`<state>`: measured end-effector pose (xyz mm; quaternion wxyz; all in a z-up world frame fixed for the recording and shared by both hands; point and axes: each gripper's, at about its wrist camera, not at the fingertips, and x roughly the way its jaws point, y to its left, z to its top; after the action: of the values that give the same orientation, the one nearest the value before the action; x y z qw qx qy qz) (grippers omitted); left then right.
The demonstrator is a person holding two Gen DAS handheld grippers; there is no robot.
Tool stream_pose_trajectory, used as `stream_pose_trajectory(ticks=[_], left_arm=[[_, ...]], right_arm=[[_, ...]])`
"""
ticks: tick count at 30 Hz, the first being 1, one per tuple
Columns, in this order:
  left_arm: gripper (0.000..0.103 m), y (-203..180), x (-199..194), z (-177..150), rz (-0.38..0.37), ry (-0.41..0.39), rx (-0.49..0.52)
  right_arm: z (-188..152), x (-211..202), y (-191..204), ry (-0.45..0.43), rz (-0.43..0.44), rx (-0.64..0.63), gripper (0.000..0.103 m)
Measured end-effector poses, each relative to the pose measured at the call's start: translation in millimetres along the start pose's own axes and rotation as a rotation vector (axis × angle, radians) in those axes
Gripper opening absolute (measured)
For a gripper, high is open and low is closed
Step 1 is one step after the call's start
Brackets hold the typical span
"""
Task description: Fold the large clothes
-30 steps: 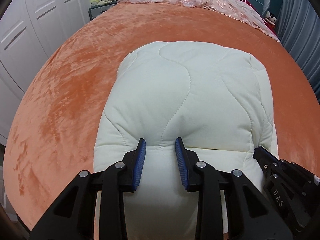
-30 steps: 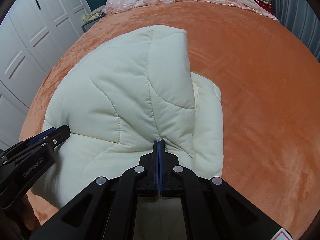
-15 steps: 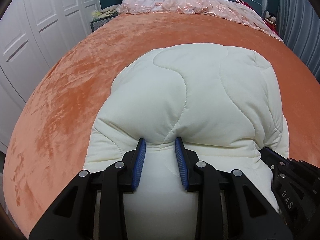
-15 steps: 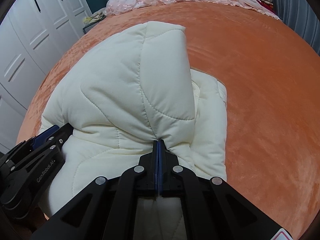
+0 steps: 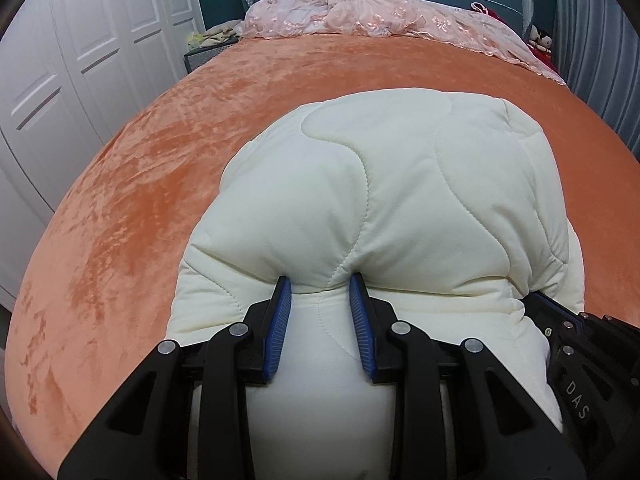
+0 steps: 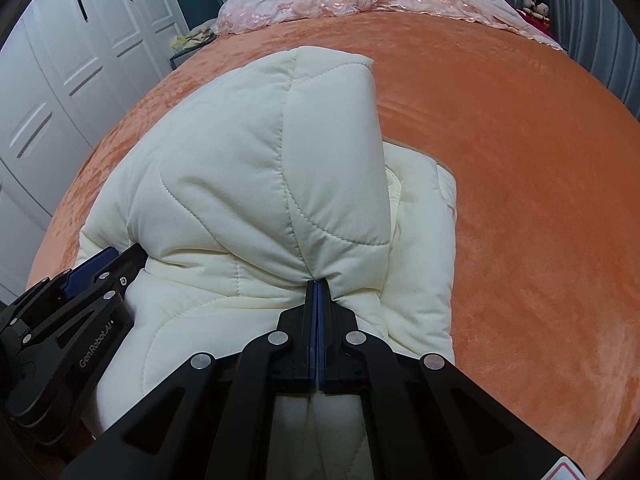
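Note:
A cream quilted padded coat (image 5: 380, 184) lies on the orange bed cover, its near edge lifted and doubled toward the far end; it also shows in the right wrist view (image 6: 256, 176). My left gripper (image 5: 321, 282) holds a thick bunch of that edge between its blue pads, jaws a hand's width apart around the fabric. My right gripper (image 6: 317, 286) is shut tight on a thin pinch of the same edge, to the right. Each gripper shows at the other view's side, the right one (image 5: 576, 344) and the left one (image 6: 92, 276).
The orange velvet bed cover (image 5: 132, 184) spreads on all sides of the coat. A pink lace blanket (image 5: 380, 12) lies bunched at the headboard. White wardrobe doors (image 5: 60, 60) stand at the left, a grey curtain (image 6: 600, 20) at the right.
Both grippers have carried the coat's near edge up and forward toward the headboard. The lifted fold now stands taller and covers more of the lower layer. Neither grip has changed.

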<state>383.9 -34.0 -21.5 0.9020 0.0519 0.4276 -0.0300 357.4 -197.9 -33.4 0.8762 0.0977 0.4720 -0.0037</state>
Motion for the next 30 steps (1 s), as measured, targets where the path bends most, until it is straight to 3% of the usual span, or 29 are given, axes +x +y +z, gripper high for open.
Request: stream_pose_trajectory(ticks=[4, 7, 11, 14, 22, 28, 29, 30], left_arm=[[0.029, 24.1, -41.7, -7.6, -0.124, 0.012, -0.044], [0.03, 43.2, -78.5, -34.3, -0.188, 0.015, -0.048], [0.031, 51.5, -83.6, -66.0, -0.145, 0.076, -0.043], [0.031, 53.4, -74.7, -70.8, -0.141, 0.115, -0.073], [0.031, 37.1, -64.0, -79.2, -0.054, 0.095, -0.04], [0.031, 36.7, -79.4, -76.7, -0.053, 0.098, -0.047], [0.033, 38.9, -86.6, -76.9, -0.063, 0.098, -0.054], [0.042, 40.9, -94.0, -78.0, -0.072, 0.099, -0.061]], right_arm=[[5.7, -41.9, -5.7, 0.021, 0.057, 0.046, 0.0], [-12.6, -82.7, -5.4, -0.001, 0.085, 0.016, 0.0], [-48.8, -71.7, -5.9, 0.095, 0.098, 0.02, 0.0], [-63.6, -59.6, -6.2, 0.107, 0.094, 0.038, 0.0], [-65.1, -45.5, 7.2, 0.096, 0.037, -0.012, 0.0], [-56.4, -59.2, 20.0, 0.105, 0.008, -0.002, 0.0], [-57.3, -68.3, 20.4, 0.099, 0.012, 0.013, 0.004], [-60.3, -78.6, 19.2, 0.089, 0.022, 0.025, 0.013]])
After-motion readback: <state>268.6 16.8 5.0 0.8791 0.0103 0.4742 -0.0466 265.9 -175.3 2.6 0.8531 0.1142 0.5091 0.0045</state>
